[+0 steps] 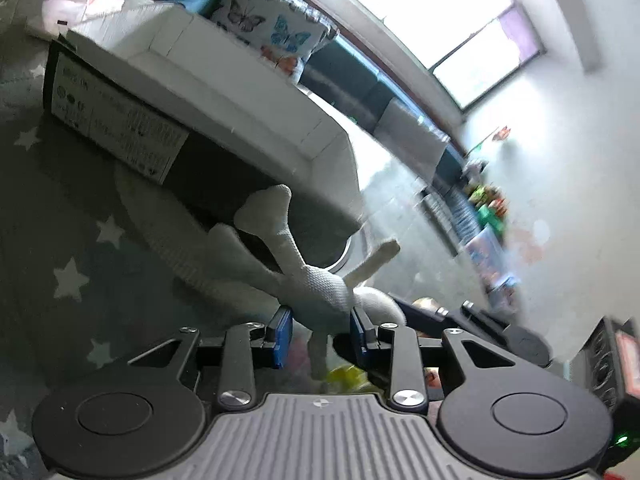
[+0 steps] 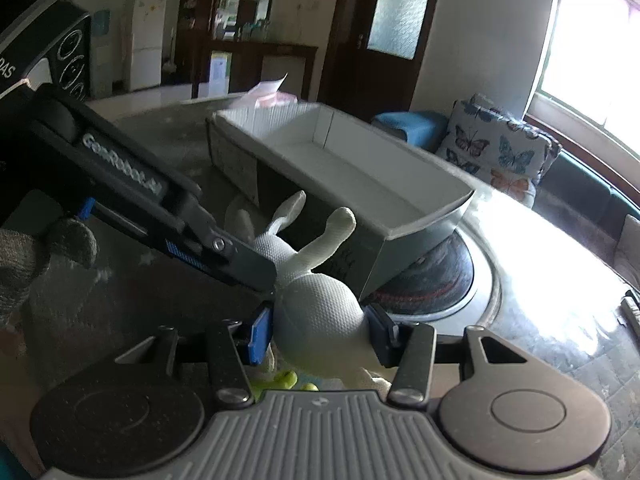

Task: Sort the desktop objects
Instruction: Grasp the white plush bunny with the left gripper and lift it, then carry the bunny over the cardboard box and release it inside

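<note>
While both grippers have closed onto the same white knitted toy (image 2: pixel 316 312), each takes a different part of it: the right gripper (image 2: pixel 320 334) has its blue pads (image 2: pixel 260 334) pressed against either side of the rounded, bulbous end, and the left gripper (image 1: pixel 320 332) is pinched in on the narrower waist where the limbs branch off. Judging by the knit surface and the way the limbs splay and droop, the toy is light, soft and yielding, not slippery and not fragile; it will squash under the pads and flop about, so the thick body is the sound place to hold and the thin limbs (image 1: pixel 276 216) are poor ones. Two holds on one limp thing also risk stretching it if the hands part. Just ahead of the fingers and above the toy stands the open white box (image 2: pixel 400 196), its near wall (image 2: pixel 420 256) close to the raised limbs, which could catch on that rim. The box seems the likely place for the toy, its inside showing nothing in it. Beyond the box to the right lie a round patterned mat (image 2: pixel 440 276) and bright tabletop; leftward is a star-printed cloth (image 1: pixel 72 276).
</note>
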`<act>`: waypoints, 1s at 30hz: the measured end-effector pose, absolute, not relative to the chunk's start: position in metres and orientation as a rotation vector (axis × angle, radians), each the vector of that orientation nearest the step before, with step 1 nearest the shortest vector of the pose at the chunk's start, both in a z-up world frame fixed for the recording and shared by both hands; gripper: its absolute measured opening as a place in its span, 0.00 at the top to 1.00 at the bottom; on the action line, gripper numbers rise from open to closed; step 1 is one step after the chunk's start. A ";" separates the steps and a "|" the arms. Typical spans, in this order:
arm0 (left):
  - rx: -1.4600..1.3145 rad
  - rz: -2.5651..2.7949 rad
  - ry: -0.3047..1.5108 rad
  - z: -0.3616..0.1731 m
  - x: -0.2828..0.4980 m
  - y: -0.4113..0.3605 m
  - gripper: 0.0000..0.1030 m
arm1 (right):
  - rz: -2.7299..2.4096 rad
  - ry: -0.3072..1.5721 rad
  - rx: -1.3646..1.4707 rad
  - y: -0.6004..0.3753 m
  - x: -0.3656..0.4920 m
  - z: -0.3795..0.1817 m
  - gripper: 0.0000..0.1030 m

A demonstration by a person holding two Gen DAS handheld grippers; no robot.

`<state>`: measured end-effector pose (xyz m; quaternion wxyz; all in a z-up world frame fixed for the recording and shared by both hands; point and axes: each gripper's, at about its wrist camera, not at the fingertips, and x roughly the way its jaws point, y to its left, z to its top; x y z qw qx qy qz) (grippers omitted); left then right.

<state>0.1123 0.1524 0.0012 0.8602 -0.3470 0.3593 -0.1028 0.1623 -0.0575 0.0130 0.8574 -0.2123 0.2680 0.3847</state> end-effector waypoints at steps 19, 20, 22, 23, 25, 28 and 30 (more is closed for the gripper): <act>-0.643 -0.150 0.520 0.078 0.150 0.162 0.75 | 0.779 0.476 -0.165 -0.068 0.201 0.076 0.56; -0.636 -0.143 0.523 0.078 0.156 0.164 0.75 | 0.781 0.481 -0.155 -0.067 0.208 0.080 0.56; -0.623 -0.131 0.529 0.078 0.170 0.168 0.75 | 0.782 0.489 -0.138 -0.060 0.225 0.086 0.56; -0.617 -0.125 0.531 0.079 0.177 0.171 0.75 | 0.780 0.493 -0.131 -0.057 0.233 0.089 0.56; -0.604 -0.113 0.537 0.079 0.191 0.175 0.75 | 0.782 0.508 -0.120 -0.049 0.248 0.092 0.56; -0.584 -0.095 0.545 0.080 0.211 0.182 0.75 | 0.786 0.562 -0.088 -0.035 0.279 0.091 0.56; -0.571 -0.083 0.550 0.080 0.225 0.186 0.77 | 0.785 0.605 -0.063 -0.026 0.299 0.084 0.56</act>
